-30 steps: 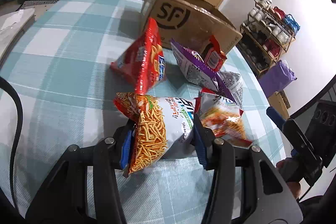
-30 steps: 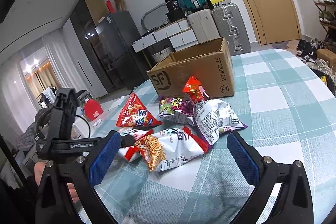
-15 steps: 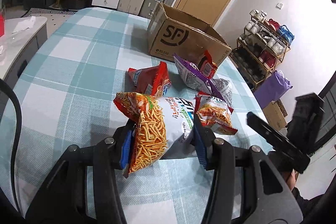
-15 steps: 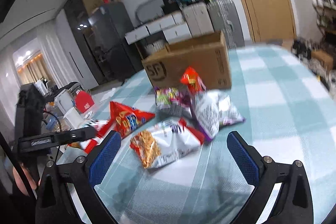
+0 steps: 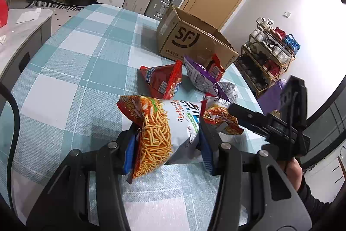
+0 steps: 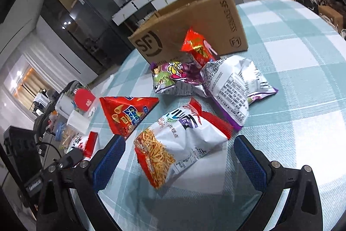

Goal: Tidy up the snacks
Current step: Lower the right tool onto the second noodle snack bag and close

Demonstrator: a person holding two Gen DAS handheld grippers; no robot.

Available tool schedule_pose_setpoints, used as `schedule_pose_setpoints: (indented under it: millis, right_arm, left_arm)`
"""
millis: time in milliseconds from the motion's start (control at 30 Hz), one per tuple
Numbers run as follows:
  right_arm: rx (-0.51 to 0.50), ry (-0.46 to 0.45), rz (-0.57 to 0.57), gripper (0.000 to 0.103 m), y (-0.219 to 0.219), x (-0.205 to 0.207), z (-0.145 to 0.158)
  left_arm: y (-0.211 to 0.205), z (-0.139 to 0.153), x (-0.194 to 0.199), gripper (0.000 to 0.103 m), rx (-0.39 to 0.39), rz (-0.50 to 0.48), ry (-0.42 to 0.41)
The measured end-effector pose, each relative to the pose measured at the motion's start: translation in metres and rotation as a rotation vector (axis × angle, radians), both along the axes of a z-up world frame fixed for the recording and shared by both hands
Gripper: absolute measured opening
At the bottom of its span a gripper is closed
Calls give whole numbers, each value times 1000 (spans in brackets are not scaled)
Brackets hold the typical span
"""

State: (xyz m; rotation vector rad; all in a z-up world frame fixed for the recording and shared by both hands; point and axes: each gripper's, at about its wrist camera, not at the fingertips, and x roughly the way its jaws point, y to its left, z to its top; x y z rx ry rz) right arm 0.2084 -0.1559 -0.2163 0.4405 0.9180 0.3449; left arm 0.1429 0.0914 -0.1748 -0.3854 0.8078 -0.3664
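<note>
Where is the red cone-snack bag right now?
The red cone-snack bag lies on the checked table, left of the noodle-stick bag in the right-wrist view, apart from the purple bags near the box.

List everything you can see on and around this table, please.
Held noodle bag: one, white-orange, in the left tongs.
Loose noodle bag: one, white-orange, on the cloth between the right tongs' open jaws.
Triangular bag: one, red, mid-table.
Purple bags: two, purple-silver, before the box.
Small bag: one, red, leaning on the box.
Cardboard box: one, brown, far side, open.
Tablecloth: one, teal-white check.
Shoe rack: one, gold, by the wall.
Left tongs: black-blue, gripping.
Right tongs: black-blue, open.
</note>
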Motion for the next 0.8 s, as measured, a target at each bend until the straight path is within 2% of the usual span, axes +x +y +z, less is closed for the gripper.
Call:
schedule_pose_setpoints:
  millis: [133, 233, 333, 367, 433, 467, 633, 800]
  right_arm:
    - [-26, 40, -13, 100, 7, 13, -6]
    - [-15, 52, -20, 92, 11, 21, -7]
    - [-66, 49, -2, 75, 22, 26, -7]
    - [-84, 41, 12, 66, 25, 27, -7]
    - [-96, 24, 36, 63, 30, 25, -7]
    - [-103, 13, 51, 53, 32, 23, -8]
    - [-114, -24, 99, 48, 39, 15, -6]
    - [-69, -39, 97, 46, 32, 6, -5]
  left_arm:
    - [0, -1, -2, 46, 1, -3, 5]
    - [0, -2, -3, 46, -2, -4, 12]
    - [0, -4, -3, 47, -6, -4, 18]
    - [0, -5, -3, 46, -5, -3, 19]
    - [0, -6, -4, 46, -8, -4, 26]
    - [0, -7, -3, 47, -7, -4, 29]
    - [-2, -9, -4, 47, 1, -8, 39]
    - [-5, -7, -5, 47, 15, -4, 38]
